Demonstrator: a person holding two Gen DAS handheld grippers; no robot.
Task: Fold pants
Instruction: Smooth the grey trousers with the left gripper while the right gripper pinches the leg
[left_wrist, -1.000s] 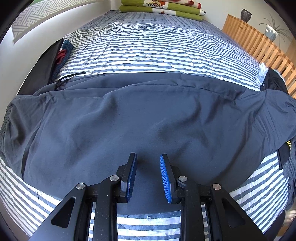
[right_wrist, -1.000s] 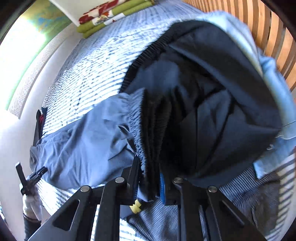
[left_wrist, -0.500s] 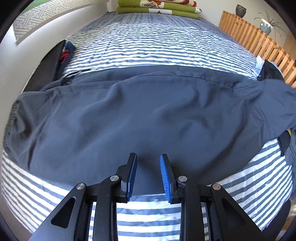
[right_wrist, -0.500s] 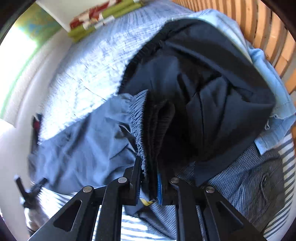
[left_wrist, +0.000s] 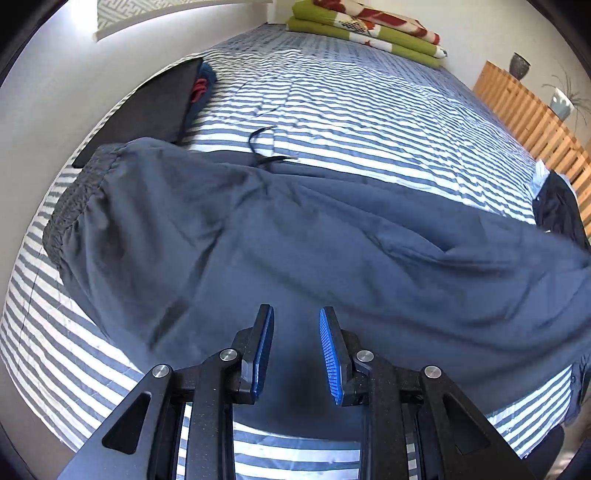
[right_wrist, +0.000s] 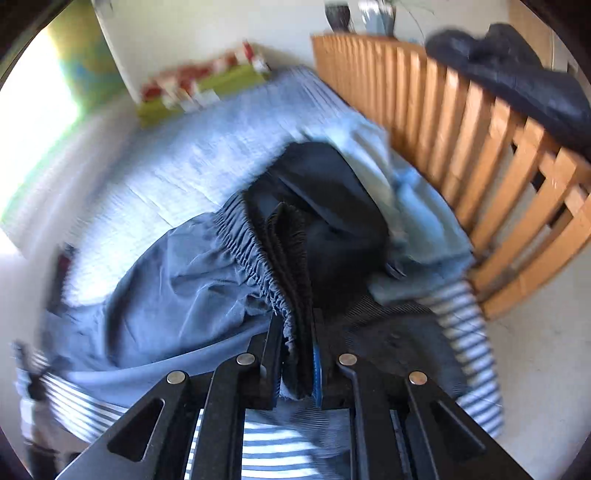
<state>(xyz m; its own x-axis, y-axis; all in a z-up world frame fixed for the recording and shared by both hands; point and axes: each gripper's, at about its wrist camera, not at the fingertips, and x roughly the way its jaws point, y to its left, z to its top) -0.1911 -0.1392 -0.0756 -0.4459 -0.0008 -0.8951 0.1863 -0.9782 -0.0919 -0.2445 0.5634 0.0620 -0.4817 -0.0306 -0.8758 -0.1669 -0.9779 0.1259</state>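
Observation:
Dark blue-grey pants (left_wrist: 295, 240) lie stretched across the striped bed cover (left_wrist: 351, 103). Their gathered waistband (left_wrist: 74, 199) and black drawstring (left_wrist: 258, 136) are at the left. My left gripper (left_wrist: 295, 310) hovers over the near edge of the pants, its blue pads apart with nothing pinched between them. In the right wrist view my right gripper (right_wrist: 295, 321) is shut on the pants' other end, a bunched elastic hem (right_wrist: 258, 254). It lifts that end above the bed, and the pants (right_wrist: 166, 288) trail away to the left.
A pile of black (right_wrist: 332, 206) and light blue clothes (right_wrist: 417, 221) lies beside the held end. A wooden slatted rail (right_wrist: 480, 147) with a dark garment (right_wrist: 517, 74) draped over it borders the bed. A folded green blanket (left_wrist: 369, 29) and a black flat case (left_wrist: 155, 103) lie on the bed.
My right gripper has risen with the pants' end, and the rail has come into view. My left gripper has slid sideways over the pants, bringing the waistband end further into view.

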